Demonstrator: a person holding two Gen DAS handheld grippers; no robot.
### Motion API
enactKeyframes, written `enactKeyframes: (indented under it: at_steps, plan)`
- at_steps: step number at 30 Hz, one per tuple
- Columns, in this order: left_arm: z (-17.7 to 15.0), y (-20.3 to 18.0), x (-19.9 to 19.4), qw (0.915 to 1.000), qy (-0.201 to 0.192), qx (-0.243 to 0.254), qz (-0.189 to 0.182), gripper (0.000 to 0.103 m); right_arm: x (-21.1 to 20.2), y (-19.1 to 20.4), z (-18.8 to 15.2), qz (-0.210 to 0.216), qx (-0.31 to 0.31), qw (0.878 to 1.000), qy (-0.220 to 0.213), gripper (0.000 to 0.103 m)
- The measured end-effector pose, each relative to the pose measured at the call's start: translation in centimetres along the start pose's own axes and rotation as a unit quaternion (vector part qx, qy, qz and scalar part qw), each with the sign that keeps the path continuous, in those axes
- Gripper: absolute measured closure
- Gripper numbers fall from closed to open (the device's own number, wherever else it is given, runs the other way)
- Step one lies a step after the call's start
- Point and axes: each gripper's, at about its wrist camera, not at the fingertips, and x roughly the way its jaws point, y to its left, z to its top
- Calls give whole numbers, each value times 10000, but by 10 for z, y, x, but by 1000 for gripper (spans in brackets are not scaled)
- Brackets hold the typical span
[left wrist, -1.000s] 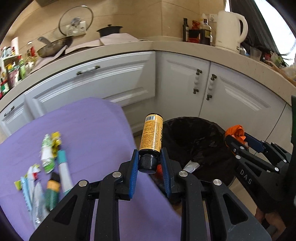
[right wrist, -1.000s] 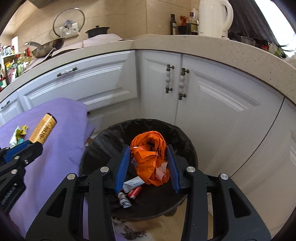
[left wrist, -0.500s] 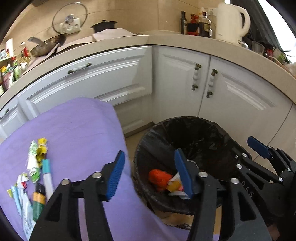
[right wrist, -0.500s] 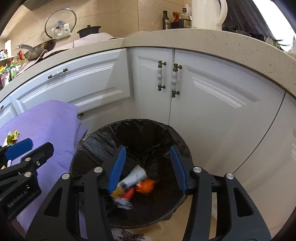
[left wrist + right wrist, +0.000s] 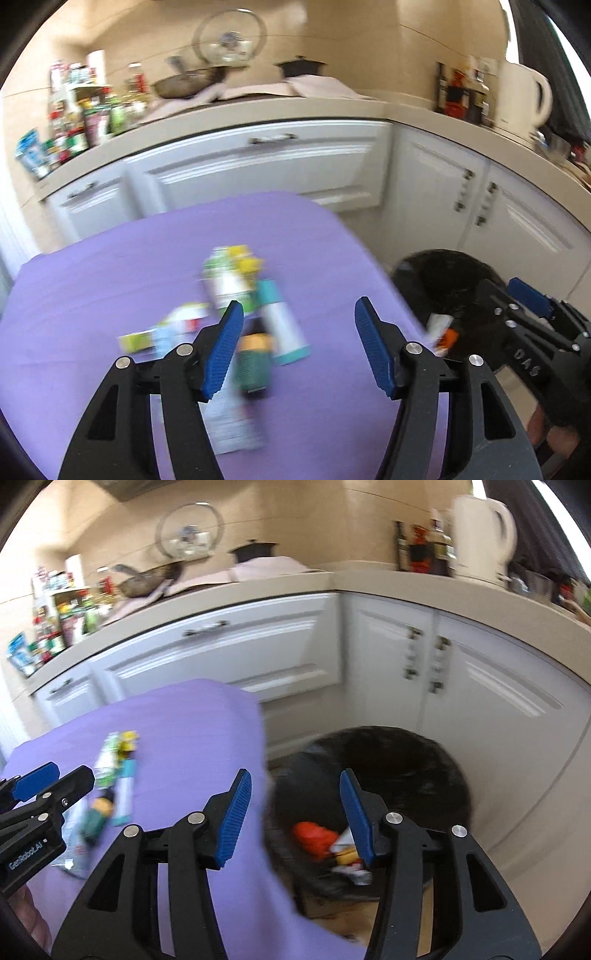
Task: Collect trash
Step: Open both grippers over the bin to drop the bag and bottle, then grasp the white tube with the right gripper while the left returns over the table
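Left claw [image 5: 299, 347] still widening, nothing between its jaws; right claw [image 5: 295, 812] apart, empty, over the bin [image 5: 424, 760]. Remaining trash [image 5: 258, 314] heaped on the purple counter [image 5: 110, 280] at twelve o'clock (blurred). Risk: snagging cloth, scattering pieces.

Motion blur smears the litter [image 5: 255, 317] on the purple cloth [image 5: 110, 280] — tubes and wrappers run together, their print unreadable. The left gripper's fingers [image 5: 221, 350] cover part of that pile. In the black bin [image 5: 388, 760] the scraps [image 5: 325, 840] are blurred too, partly behind the right gripper's fingers [image 5: 356, 812]. Jars on the counter [image 5: 332, 107] at far left are too small to tell — both grippers' bodies are cut off below.
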Motion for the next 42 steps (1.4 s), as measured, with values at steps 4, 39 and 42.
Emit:
enactKeyframes:
  at_steps: [4,39,42]
  plan:
    - [-16,52,-18,9982,-8,-242,546,41,-9,40,-3,396,-200,9990,15,54]
    - [-100,204,-54,9778,415,-1408,1498,41,-11,195,-70,1158,-1664,9762,770,101]
    - [-97,193,-52,9801,417,-1377,1368,41,-21,192,-65,1141,-1663,9778,567,101]
